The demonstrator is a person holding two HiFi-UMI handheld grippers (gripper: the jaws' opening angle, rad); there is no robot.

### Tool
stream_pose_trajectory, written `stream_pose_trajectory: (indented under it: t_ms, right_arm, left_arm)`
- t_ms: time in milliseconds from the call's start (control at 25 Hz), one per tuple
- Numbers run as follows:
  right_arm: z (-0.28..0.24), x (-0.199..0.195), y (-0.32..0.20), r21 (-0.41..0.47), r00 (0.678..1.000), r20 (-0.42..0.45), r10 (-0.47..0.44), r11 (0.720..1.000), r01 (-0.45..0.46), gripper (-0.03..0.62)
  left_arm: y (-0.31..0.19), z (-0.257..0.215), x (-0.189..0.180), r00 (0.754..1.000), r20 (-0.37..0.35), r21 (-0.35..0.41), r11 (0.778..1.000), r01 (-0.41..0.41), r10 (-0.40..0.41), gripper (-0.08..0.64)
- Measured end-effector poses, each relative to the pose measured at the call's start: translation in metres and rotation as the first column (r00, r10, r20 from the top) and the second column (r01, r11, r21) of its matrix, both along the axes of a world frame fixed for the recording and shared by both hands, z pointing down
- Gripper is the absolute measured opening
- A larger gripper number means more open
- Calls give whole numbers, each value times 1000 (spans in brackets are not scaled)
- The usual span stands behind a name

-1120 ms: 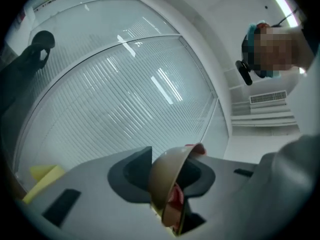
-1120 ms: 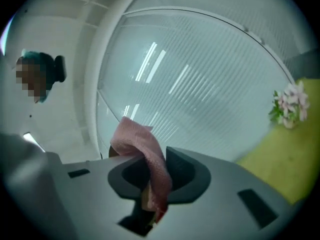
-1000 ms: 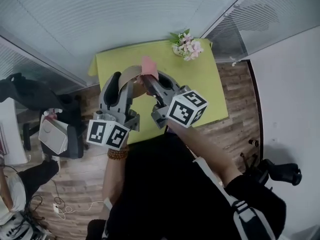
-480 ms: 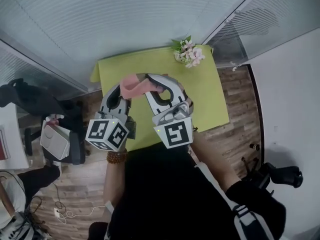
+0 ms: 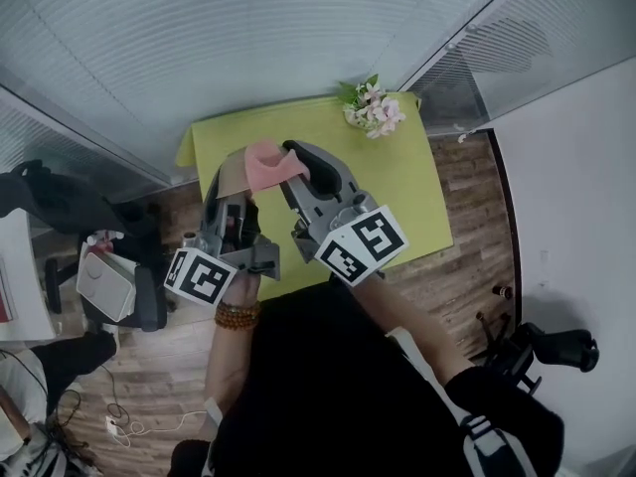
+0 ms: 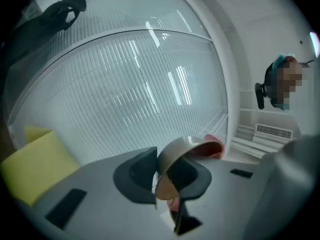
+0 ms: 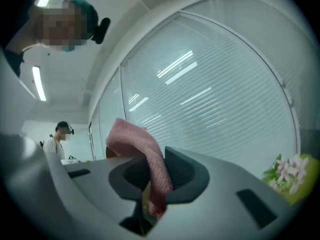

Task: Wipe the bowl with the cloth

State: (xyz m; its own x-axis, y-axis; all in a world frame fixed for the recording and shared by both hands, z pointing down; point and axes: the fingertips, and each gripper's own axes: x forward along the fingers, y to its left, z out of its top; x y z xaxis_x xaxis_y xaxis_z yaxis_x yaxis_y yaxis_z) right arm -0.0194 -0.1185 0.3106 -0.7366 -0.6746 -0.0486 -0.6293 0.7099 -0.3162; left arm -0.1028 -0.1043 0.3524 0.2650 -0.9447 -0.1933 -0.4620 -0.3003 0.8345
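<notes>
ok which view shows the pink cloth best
Right gripper view: the cloth hangs close, weave clear, clamped in the right gripper. Head view shows a small pink patch beside the bowl; left gripper view only a sliver behind the bowl.

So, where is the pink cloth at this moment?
In the head view the pink cloth is held over the green table's left part, between the jaws of the right gripper, which have just been opening slightly, beside the bowl.

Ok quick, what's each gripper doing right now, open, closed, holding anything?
Left gripper: closed on the bowl rim, having just eased open slightly.
Right gripper: closed on the cloth, also just eased open slightly.
</notes>
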Motion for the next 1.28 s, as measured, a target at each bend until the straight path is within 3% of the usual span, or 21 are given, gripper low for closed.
stream_pose_trajectory:
  t_ms: [120, 160, 200, 240, 280, 320, 360, 400, 440, 480, 520, 560, 600, 640, 680, 800, 880, 960, 1080, 1200, 1280]
  right_arm:
    - [19, -1, -10, -147, 997, 78, -11, 989, 22, 55]
    - [29, 1, -17, -186, 997, 71, -2, 982, 15, 57]
    - [39, 4, -23, -189, 1000, 13, 6, 982, -4, 57]
    - [48, 7, -28, -131, 994, -108, 15, 991, -29, 48]
    - [52, 10, -29, -11, 961, -274, 33, 999, -38, 24]
    - [51, 10, -26, 145, 894, -442, 73, 989, -10, 18]
    - [47, 8, -20, 297, 804, -580, 134, 953, 55, 18]
    - [42, 4, -12, 416, 712, -673, 202, 899, 138, 19]
    - [38, 0, -3, 494, 636, -725, 262, 842, 217, 20]
    - [35, -5, 3, 541, 586, -750, 307, 794, 277, 18]
    - [33, -9, 8, 569, 561, -756, 337, 761, 311, 18]
    - [31, -11, 11, 586, 565, -749, 348, 745, 319, 18]
    - [28, -12, 12, 592, 593, -730, 338, 746, 303, 18]
    - [24, -12, 12, 588, 637, -703, 315, 761, 274, 18]
    - [19, -11, 12, 577, 685, -670, 286, 782, 238, 20]
    - [9, -8, 7, 504, 819, -540, 194, 853, 131, 34]
    - [3, -5, 2, 428, 905, -403, 135, 902, 57, 34]
    - [4, -2, -1, 333, 950, -303, 73, 942, 33, 34]
    - [15, 3, -4, 173, 984, -179, -9, 984, 41, 44]
    - [27, 5, -11, 0, 999, -10, -44, 999, 44, 55]
    - [36, 8, -16, -63, 999, 16, -39, 997, 40, 55]
  left_arm:
    - [-2, 19, 0, 995, -97, -49, 999, 15, -20, 60]
    - [-5, 26, 3, 995, -95, -70, 997, 16, -23, 71]
    - [-8, 33, 9, 999, -51, -86, 996, 4, -8, 90]
    - [-10, 38, 16, 999, 23, -96, 995, -23, 25, 100]
    - [-10, 41, 22, 991, 115, -103, 993, -53, 65, 101]
    - [-10, 42, 25, 969, 229, -110, 992, -70, 94, 104]
    - [-10, 43, 26, 924, 368, -117, 991, -65, 104, 104]
    - [-11, 45, 25, 847, 520, -122, 991, -50, 107, 104]
    - [-12, 47, 27, 749, 652, -126, 991, -41, 114, 93]
    - [-14, 50, 30, 667, 734, -133, 990, -46, 130, 62]
    - [-15, 52, 33, 641, 753, -144, 988, -62, 150, 38]
    - [-15, 51, 34, 678, 714, -157, 984, -86, 173, 35]
    - [-16, 48, 33, 750, 633, -166, 980, -112, 193, 34]
    - [-16, 44, 32, 819, 537, -168, 977, -131, 202, 35]
    - [-17, 40, 31, 869, 454, -163, 977, -136, 196, 35]
    - [-14, 31, 28, 955, 262, -132, 985, -112, 143, 35]
    - [-13, 27, 23, 983, 146, -116, 989, -92, 109, 38]
    - [-11, 26, 20, 994, 76, -108, 991, -76, 84, 40]
    - [-7, 33, 18, 998, -3, -116, 991, -66, 66, 40]
    - [-5, 48, 16, 994, -104, -169, 985, -39, 22, 40]
    - [-5, 50, 20, 996, -75, -156, 986, -50, 39, 45]
